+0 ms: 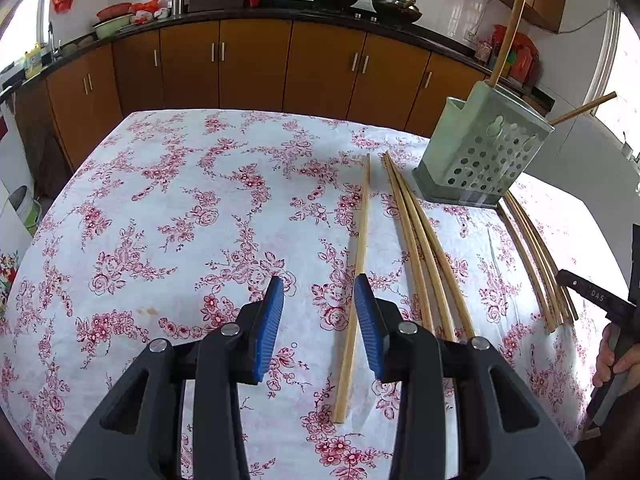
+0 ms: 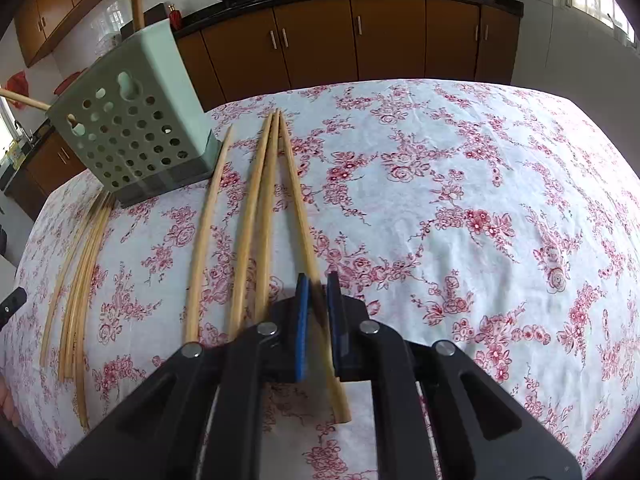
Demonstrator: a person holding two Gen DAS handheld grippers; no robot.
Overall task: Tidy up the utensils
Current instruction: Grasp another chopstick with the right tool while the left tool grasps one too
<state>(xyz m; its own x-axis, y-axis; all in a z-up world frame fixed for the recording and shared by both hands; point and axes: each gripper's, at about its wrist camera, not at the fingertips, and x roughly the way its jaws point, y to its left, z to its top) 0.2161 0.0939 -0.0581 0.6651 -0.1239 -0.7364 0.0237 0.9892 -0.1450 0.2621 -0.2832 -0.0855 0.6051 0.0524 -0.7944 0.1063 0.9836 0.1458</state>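
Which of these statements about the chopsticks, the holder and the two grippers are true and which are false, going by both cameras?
1. The right gripper is shut on a chopstick. True.
2. The left gripper holds a chopstick. False: its jaws are open, and the single chopstick lies between them on the tablecloth.
3. The green holder is empty. False: chopsticks stick out of it.
4. The holder's front is perforated. True.
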